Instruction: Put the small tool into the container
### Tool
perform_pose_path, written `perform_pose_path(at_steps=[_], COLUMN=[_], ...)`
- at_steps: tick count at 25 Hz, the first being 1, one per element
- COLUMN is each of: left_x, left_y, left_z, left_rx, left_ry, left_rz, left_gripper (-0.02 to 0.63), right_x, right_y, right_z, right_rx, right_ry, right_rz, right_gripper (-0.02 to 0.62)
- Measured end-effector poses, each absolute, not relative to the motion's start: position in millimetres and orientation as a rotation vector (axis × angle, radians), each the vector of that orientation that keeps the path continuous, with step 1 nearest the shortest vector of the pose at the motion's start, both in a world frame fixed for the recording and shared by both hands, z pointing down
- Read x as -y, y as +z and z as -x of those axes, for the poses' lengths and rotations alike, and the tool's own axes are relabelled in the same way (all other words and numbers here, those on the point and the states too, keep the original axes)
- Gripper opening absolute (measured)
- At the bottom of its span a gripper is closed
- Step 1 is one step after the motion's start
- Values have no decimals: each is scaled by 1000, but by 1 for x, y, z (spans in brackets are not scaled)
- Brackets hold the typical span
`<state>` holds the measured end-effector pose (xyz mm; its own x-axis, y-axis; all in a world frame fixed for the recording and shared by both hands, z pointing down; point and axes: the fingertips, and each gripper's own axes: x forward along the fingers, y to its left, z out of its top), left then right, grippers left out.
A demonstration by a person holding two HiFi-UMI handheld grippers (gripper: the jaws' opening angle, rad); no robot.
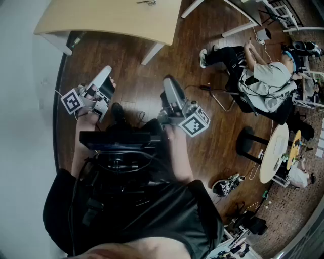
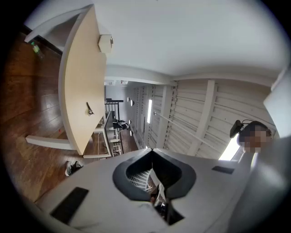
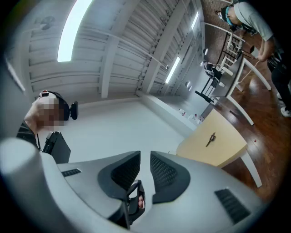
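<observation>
The person stands on a wood floor (image 1: 147, 86) and holds both grippers up in front of the body, both pointing somewhat upward toward a pale table (image 1: 101, 20). The tool (image 1: 147, 2) lies alone on the tabletop, well away from both grippers. It is small and dark, and its kind is too small to make out, though it may be metal.

In the left gripper view, the tips of the left gripper (image 2: 151, 150) meet and nothing is between the jaws. In the right gripper view, the right gripper (image 3: 145, 154) has its jaws a narrow slit apart, with nothing in the gap. Past its right jaw, the tool (image 3: 211, 139) shows on the table (image 3: 227, 152).

In the head view, a second person (image 1: 263, 81) sits to the right, and a shoe (image 1: 228, 186) lies on the floor nearby.
</observation>
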<state>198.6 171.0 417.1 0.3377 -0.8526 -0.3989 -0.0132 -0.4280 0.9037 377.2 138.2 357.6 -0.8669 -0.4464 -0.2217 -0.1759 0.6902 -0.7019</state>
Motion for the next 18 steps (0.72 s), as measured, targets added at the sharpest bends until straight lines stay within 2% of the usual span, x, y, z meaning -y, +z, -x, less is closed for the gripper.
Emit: perform_pose_path(at_steps=[15,18], left_x=[-184,-173], left_y=[446,442], left_z=[-170,-157], left_rx=[876,903], left_ry=[-1353,-1330], left_rz=[-1700,-1700], left_gripper=[5,5], right_x=[-97,-79], right_y=[410,423], right_z=[-354,-333], right_rx=[-2538,-2522], right_ry=[-1195,-1270], right_rz=[423,403], right_gripper=[50,49])
